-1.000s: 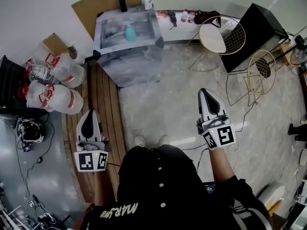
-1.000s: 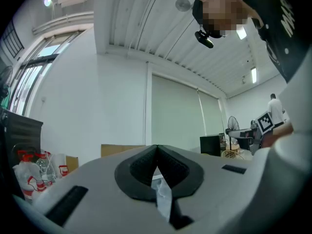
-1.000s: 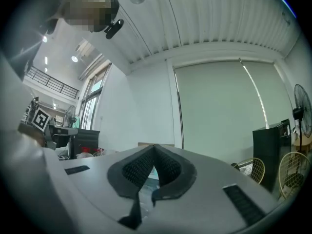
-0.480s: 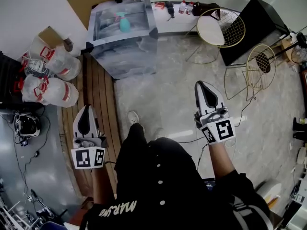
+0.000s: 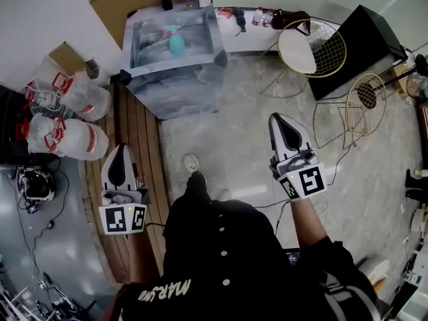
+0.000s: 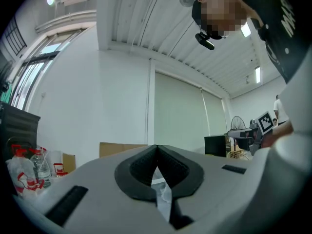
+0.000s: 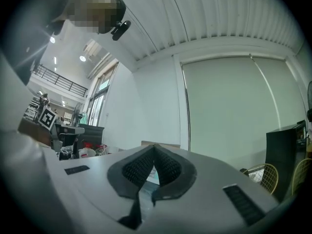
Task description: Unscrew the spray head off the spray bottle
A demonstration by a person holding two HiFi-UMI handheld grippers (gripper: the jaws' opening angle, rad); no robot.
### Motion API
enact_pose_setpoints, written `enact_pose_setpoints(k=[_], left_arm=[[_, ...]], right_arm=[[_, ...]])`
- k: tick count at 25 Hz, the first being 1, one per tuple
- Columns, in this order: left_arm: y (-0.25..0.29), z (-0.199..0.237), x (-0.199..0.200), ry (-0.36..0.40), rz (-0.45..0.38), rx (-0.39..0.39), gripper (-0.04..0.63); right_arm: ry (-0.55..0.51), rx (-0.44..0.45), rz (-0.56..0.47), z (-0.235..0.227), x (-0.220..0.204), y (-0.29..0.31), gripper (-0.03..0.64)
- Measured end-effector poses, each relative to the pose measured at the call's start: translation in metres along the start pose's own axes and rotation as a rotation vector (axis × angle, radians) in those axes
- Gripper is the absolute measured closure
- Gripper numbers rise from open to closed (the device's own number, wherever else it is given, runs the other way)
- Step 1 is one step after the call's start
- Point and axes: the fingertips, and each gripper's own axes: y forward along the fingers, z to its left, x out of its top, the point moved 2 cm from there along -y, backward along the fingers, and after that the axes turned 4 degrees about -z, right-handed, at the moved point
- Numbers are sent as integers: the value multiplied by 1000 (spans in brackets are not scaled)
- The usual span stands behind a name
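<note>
A teal spray bottle (image 5: 176,41) lies on top of a grey marbled table (image 5: 179,85) far ahead in the head view. My left gripper (image 5: 120,151) is held at the lower left over wooden planks, shut and empty. My right gripper (image 5: 281,120) is held at the right over the pale floor, also shut with nothing in it. Both are well short of the table. In the left gripper view the jaws (image 6: 156,147) meet at the tips; in the right gripper view the jaws (image 7: 154,149) do the same.
Large water jugs (image 5: 73,112) with red handles lie at the left. Two wire chairs (image 5: 314,45) and a black panel (image 5: 358,42) stand at the right. Small bottles (image 5: 257,15) sit on a ledge behind the table. Cables and a helmet (image 5: 37,186) lie at the lower left.
The person has stepped forward, one foot now ahead. Both grippers stay shut and held in front, the right one a little higher in view than a second ago.
</note>
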Motion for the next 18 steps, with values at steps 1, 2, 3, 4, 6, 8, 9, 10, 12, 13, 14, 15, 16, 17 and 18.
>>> enact_pose_setpoints(k=[1, 2, 3, 4, 6, 8, 9, 10, 12, 13, 14, 15, 16, 17, 18], left_arm=[[10, 7, -1, -1, -3, -3, 571], [20, 14, -1, -1, -7, -8, 571], [30, 21, -1, 1, -11, -14, 571], [42, 27, -1, 5, -15, -22, 571], [64, 41, -1, 17, -17, -38, 571], [83, 55, -1, 26, -19, -50, 571], [92, 63, -1, 29, -21, -54, 571], [100, 71, -1, 31, -23, -57, 571], [116, 85, 1, 31, -28, -66, 571], [124, 91, 2, 32, -30, -72, 571], [130, 97, 3, 35, -32, -79, 571], [136, 102, 3, 40, -33, -86, 571], [140, 107, 3, 46, -33, -94, 571], [144, 112, 2, 51, -33, -103, 571], [147, 117, 0, 51, -32, -110, 571]], right_arm=[[0, 3, 0, -1, -1, 12, 603], [1, 5, -1, -3, -2, 25, 603], [-1, 6, -4, -5, -1, 38, 603], [-6, 6, -7, -7, -1, 51, 603], [-16, 4, -14, -11, 0, 78, 603], [-23, 4, -19, -13, 0, 103, 603], [-28, 5, -21, -13, 1, 115, 603], [-33, 6, -24, -13, 1, 127, 603], [-40, 4, -29, -13, 3, 149, 603], [-40, 2, -32, -14, 3, 158, 603], [-38, -1, -34, -13, 3, 167, 603], [-35, -4, -34, -13, 2, 174, 603], [-33, -6, -33, -11, 1, 181, 603], [-31, -8, -31, -10, -1, 186, 603], [-30, -10, -27, -9, -4, 191, 603]])
